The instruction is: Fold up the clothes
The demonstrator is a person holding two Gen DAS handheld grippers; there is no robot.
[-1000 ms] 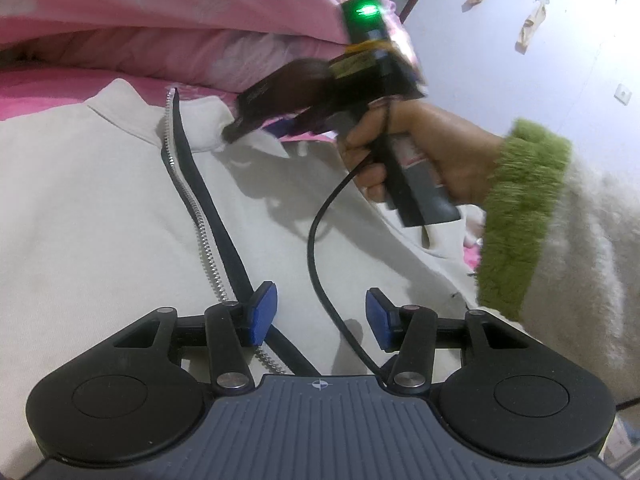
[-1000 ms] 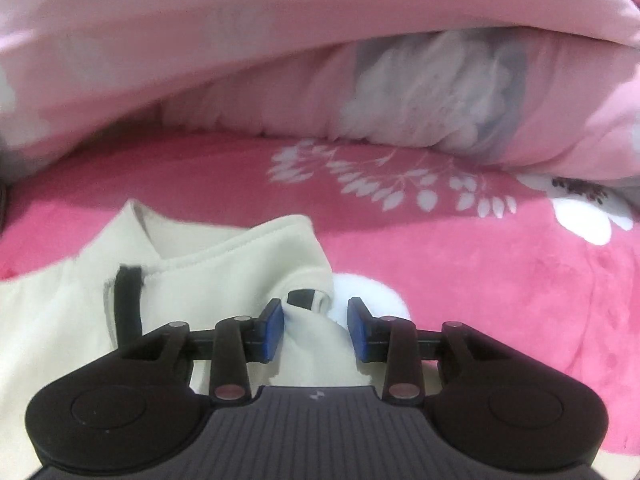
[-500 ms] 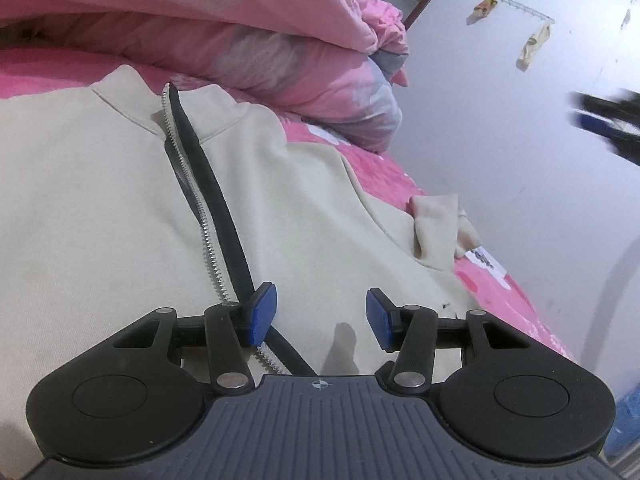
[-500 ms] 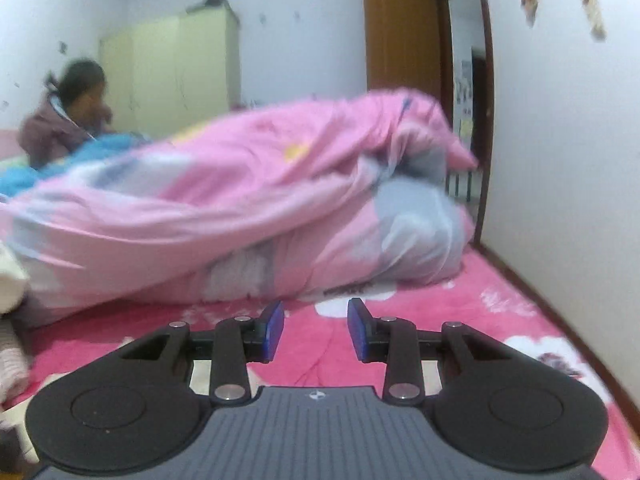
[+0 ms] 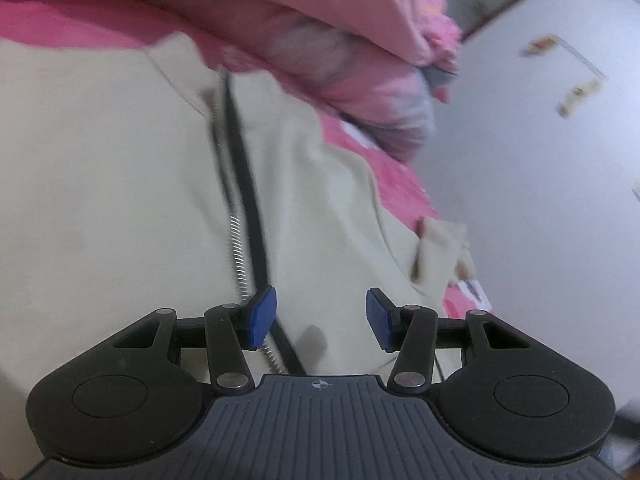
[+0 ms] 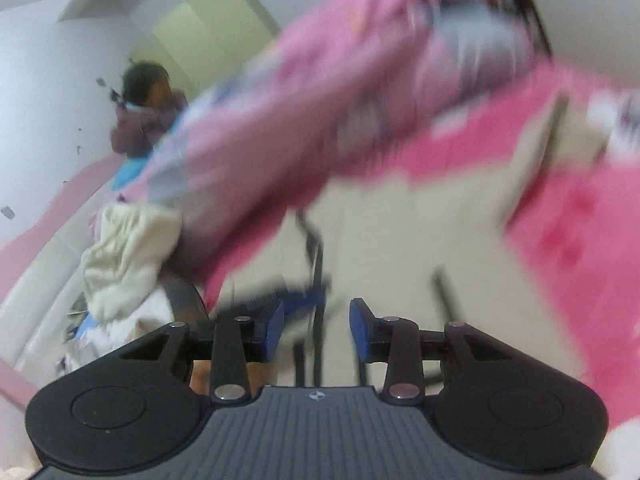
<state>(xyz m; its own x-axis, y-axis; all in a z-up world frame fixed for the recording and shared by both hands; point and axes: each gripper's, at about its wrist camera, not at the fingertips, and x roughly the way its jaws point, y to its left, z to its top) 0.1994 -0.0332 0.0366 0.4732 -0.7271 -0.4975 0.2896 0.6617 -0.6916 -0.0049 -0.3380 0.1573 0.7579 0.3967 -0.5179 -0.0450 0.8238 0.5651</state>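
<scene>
- Left gripper (image 5: 320, 318): held above the cream jacket (image 5: 112, 200), angled downward toward it, the view tilted as by a rolled wrist; the blue pads (image 5: 262, 317) stand apart with nothing between them, so the tongs are released
- The left pad sits in front of the jacket's zipper (image 5: 236, 236); whether it touches the cloth cannot be told
- Cream jacket: spread flat on the bright pink bed sheet (image 5: 396, 184), collar toward the far side, dark zipper band running down its middle; a cuff (image 5: 436, 252) lies folded at the right edge near the white wall (image 5: 540, 200)
- Pink quilt (image 5: 320, 20): bunched up beyond the collar, its lower fold close to the collar edge
- Right gripper (image 6: 316, 328): carried in the air over the bed, pointing down and across the jacket, frame heavily blurred and tilted; the jaws have just been opening a little and nothing is between the blue pads (image 6: 362, 330), so these tongs are released too
- In the right wrist view the jacket (image 6: 400, 240) lies below and ahead, and the blurred shape of the other gripper (image 6: 296, 300) shows just past the left pad
- A second pale garment (image 6: 128, 256) lies heaped at the left beside the quilt (image 6: 320, 92)
- A person (image 6: 144, 112) sits far off by a yellow-green wardrobe (image 6: 204, 36)
</scene>
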